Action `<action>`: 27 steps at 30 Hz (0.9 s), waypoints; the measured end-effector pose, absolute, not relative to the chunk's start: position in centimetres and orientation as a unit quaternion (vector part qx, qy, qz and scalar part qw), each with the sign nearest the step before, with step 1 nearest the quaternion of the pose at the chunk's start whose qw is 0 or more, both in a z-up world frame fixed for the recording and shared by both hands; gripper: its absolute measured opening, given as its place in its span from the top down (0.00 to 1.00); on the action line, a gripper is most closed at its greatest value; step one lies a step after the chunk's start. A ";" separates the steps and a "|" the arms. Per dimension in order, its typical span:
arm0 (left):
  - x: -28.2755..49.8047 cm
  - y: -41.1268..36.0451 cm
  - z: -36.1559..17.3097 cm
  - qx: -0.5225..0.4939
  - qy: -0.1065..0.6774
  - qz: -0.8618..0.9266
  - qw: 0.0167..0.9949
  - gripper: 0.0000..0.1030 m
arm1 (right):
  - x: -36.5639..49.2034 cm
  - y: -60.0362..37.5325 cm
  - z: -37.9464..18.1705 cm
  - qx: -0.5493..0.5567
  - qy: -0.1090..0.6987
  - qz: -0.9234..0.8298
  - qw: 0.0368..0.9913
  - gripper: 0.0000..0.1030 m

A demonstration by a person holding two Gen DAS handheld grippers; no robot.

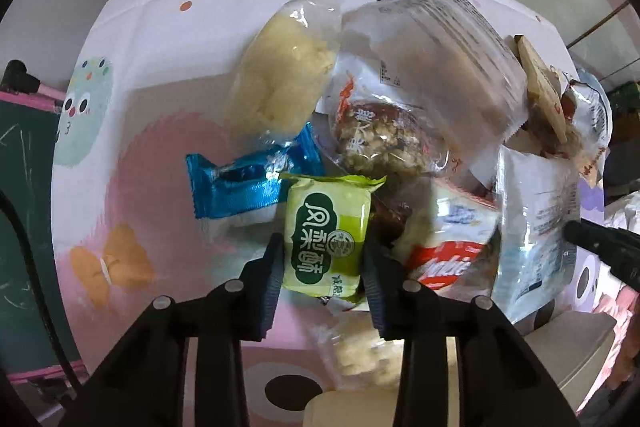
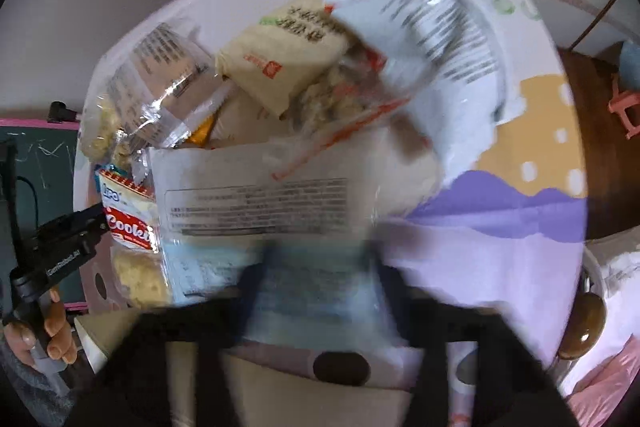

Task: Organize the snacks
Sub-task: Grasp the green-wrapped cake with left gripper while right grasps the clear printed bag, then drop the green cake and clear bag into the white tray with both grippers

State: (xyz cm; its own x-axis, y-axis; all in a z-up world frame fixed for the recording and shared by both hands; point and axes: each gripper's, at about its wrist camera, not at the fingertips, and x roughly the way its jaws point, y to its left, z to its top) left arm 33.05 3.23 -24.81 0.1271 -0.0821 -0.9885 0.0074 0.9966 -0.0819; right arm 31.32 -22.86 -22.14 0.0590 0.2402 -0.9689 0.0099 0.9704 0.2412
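Observation:
A heap of wrapped snacks lies on a round table with a cartoon cloth [image 1: 120,167]. My left gripper [image 1: 324,267] points down and is shut on a green packet with white characters [image 1: 326,223], its pads pressing both sides. The right wrist view is blurred. In it my right gripper [image 2: 318,267] is shut on the lower edge of a flat white and light-blue packet [image 2: 256,191] with printed text. That packet [image 1: 536,219] stands upright in the left wrist view, with the right gripper [image 1: 600,247] at its edge. The left gripper [image 2: 60,239], held by a hand [image 2: 56,331], shows at far left.
The heap holds a blue foil bar [image 1: 248,187], a pale bun in clear wrap [image 1: 280,75], a nut cluster [image 1: 376,143], a translucent bag [image 1: 440,47], a red-and-white cookie pack [image 1: 444,263] and a beige packet [image 2: 288,63]. A chalkboard [image 1: 24,167] stands left of the table.

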 end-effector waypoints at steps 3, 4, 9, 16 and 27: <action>31.9 3.5 -23.8 -0.042 0.645 -0.031 0.763 0.66 | 30.6 -23.6 -21.4 0.090 0.676 0.076 0.727 0.95; 31.5 3.7 -23.2 -0.045 0.638 -0.031 0.768 0.66 | 30.2 -23.5 -21.0 0.081 0.671 0.072 0.734 0.95; 29.3 4.7 -19.3 -0.043 0.597 -0.032 0.800 0.66 | 27.9 -22.6 -17.9 0.073 0.628 0.078 0.771 0.97; 25.8 5.4 -11.6 -0.037 0.525 -0.059 0.848 0.66 | 24.3 -21.5 -9.4 0.024 0.532 0.078 0.843 0.97; 14.6 5.8 0.9 -0.023 0.438 -0.126 0.890 0.66 | 13.2 -20.2 4.2 0.000 0.389 0.110 0.915 0.97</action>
